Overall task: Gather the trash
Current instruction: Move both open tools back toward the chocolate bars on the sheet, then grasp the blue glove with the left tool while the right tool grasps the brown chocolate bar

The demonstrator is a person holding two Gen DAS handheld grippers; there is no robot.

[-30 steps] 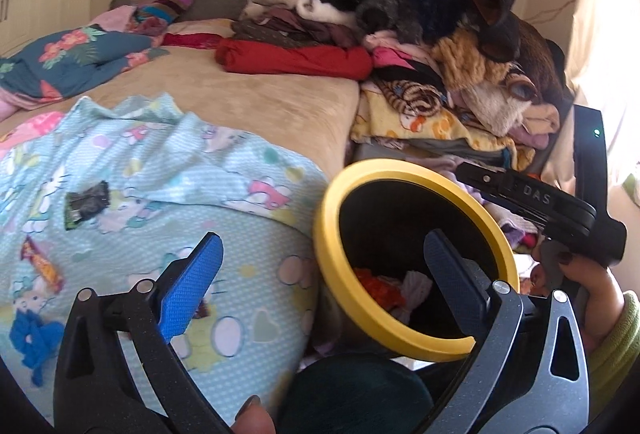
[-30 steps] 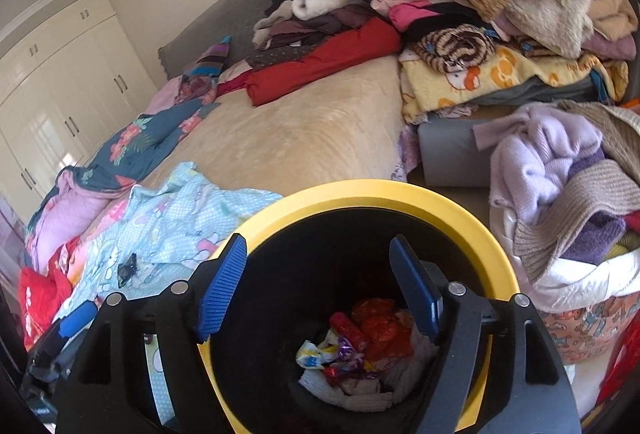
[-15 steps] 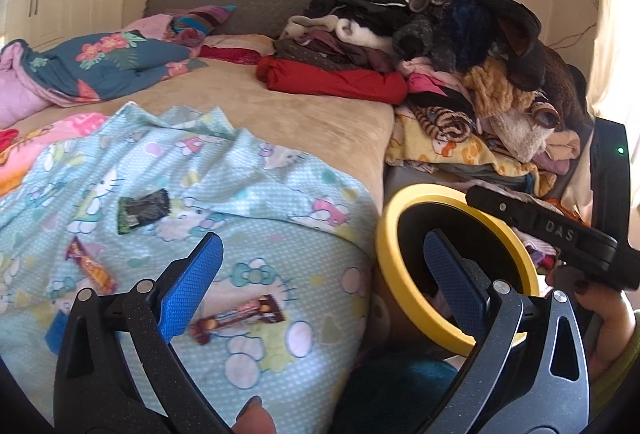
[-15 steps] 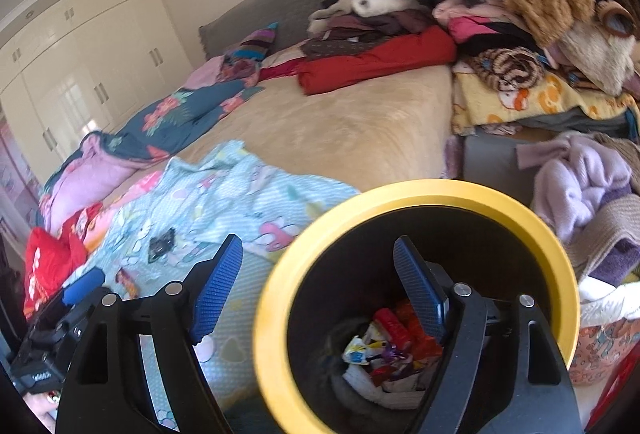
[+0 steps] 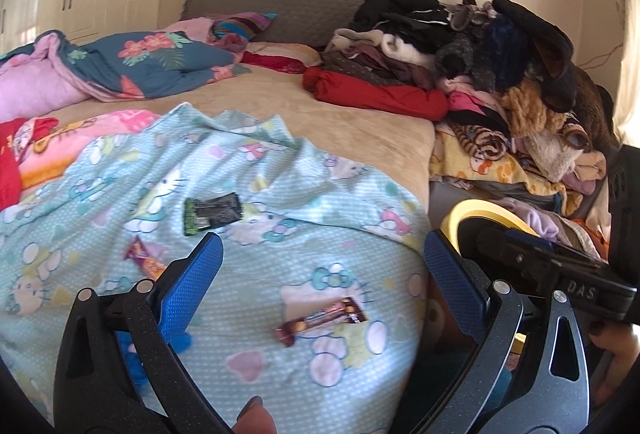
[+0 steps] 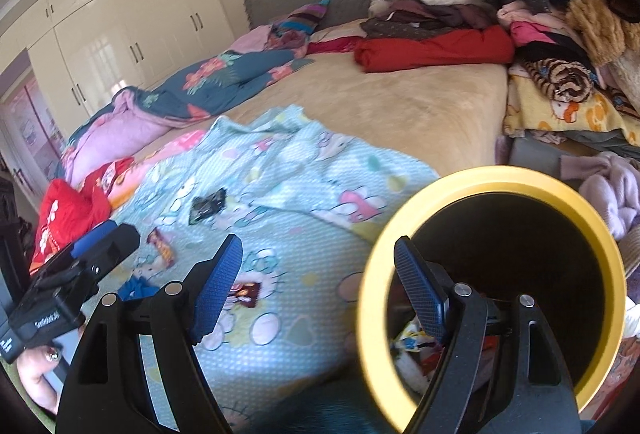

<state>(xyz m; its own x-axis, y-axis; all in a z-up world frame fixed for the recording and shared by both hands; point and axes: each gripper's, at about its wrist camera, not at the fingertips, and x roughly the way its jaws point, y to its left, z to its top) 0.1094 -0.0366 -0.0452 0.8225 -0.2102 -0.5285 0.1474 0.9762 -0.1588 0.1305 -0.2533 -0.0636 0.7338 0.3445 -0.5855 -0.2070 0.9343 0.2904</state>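
Observation:
Wrappers lie on a light blue cartoon blanket on the bed. A brown candy bar wrapper lies just ahead of my open, empty left gripper. A dark green wrapper lies farther back and an orange-red wrapper to the left. A blue scrap sits behind my left finger. A black bin with a yellow rim stands beside the bed, with trash inside. My right gripper is open and empty, its right finger over the bin's rim. The brown wrapper shows partly behind its left finger.
A tall heap of clothes fills the bed's right side and the floor by the bin. A red folded cloth, a floral blue quilt and pink bedding lie farther back. White wardrobes line the left wall.
Both grippers have swung left, away from the bin and toward the blanket. The bin has slid to the right in both views. The wrappers now show in front of the left gripper.

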